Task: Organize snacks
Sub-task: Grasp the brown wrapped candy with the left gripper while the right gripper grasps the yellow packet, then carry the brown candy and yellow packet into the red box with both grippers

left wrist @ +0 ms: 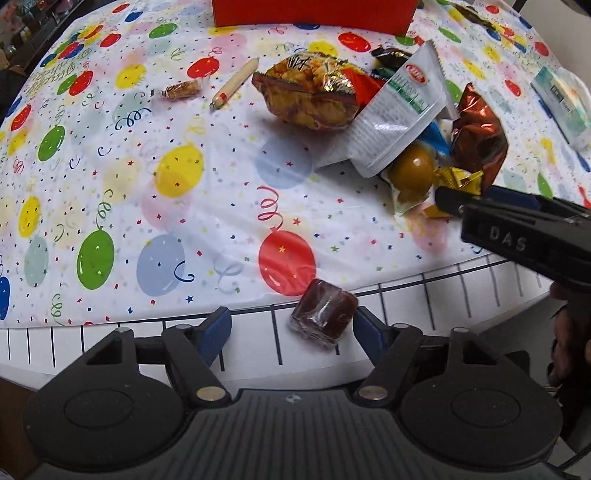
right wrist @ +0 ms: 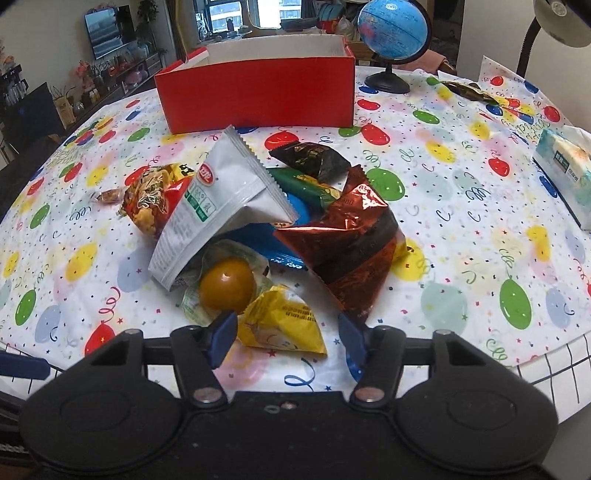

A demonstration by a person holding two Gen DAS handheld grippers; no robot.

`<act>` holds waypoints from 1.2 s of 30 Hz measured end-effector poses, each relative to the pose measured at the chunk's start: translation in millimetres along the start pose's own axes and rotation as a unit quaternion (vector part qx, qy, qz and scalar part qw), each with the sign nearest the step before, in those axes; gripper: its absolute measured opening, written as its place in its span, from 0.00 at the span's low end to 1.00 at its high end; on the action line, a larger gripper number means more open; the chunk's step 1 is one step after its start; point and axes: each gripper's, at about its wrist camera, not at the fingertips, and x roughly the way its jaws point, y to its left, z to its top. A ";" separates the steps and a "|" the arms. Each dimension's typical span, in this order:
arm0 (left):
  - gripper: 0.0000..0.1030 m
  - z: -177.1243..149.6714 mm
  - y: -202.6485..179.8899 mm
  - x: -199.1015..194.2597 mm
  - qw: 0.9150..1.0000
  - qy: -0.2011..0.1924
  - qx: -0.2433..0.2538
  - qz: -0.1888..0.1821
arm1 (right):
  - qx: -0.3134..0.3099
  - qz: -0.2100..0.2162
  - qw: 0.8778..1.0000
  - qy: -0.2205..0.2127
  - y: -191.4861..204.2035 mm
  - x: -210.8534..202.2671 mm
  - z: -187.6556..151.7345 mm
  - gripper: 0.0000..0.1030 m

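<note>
A brown cube candy in clear wrap [left wrist: 325, 317] lies at the table's front edge between the fingers of my left gripper [left wrist: 291, 328], close to the right finger, and the jaws stand apart from it. My right gripper [right wrist: 288, 332] is open around a yellow packet [right wrist: 284, 321] at the near side of a snack pile. That pile holds a white packet [right wrist: 221, 206], a copper foil bag [right wrist: 354, 251], a golden crisp bag [right wrist: 155, 199] and a wrapped brown egg [right wrist: 227, 284]. An open red box [right wrist: 258, 96] stands behind the pile.
A sausage stick [left wrist: 232, 85] and a small wrapped candy [left wrist: 181, 89] lie apart on the balloon-print cloth [left wrist: 110, 184]. A tissue pack [right wrist: 565, 166] sits at the right, with a globe [right wrist: 393, 33] and another dark packet [right wrist: 469, 90] at the back right.
</note>
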 end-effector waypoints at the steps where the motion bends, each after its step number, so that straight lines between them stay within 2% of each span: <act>1: 0.70 0.2 1.3 0.6 1.000 -0.003 -0.003 -0.002 | 0.000 0.000 1.000 0.000 0.3 0.3 0.4 0.55; 3: 0.65 0.4 2.6 -0.8 1.000 -0.010 -0.006 -0.003 | -0.002 0.003 1.000 -0.001 0.6 0.0 0.7 0.48; 6: 0.55 0.7 1.2 -3.0 1.000 -0.016 -0.005 -0.006 | -0.001 0.008 1.000 -0.002 1.3 -1.0 0.6 0.44; 8: 0.47 -0.3 0.1 -4.3 1.000 -0.020 -0.005 -0.012 | 0.001 0.008 1.000 -0.005 1.1 -2.0 0.1 0.41; 10: 0.34 -0.4 0.9 -5.7 0.999 -0.023 -0.012 -0.018 | 0.005 0.006 1.000 -0.007 -0.4 -3.9 -0.9 0.38; 12: 0.30 -0.5 2.6 -6.3 0.999 -0.025 -0.019 -0.019 | 0.011 0.005 1.000 -0.011 -2.8 -6.7 -2.1 0.36; 19: 0.30 -0.6 9.7 -15.9 0.998 -0.038 -0.052 -0.016 | 0.028 0.014 0.999 -0.017 -8.6 -20.0 -6.0 0.34; 27: 0.30 7.0 8.2 -50.6 0.994 -0.093 -0.066 -0.007 | 0.022 0.039 0.998 -0.045 -6.9 -54.1 1.4 0.34; 36: 0.30 25.6 -2.0 -85.2 0.986 -0.151 -0.063 0.016 | 0.012 0.049 0.995 -0.084 -10.5 -86.7 28.2 0.34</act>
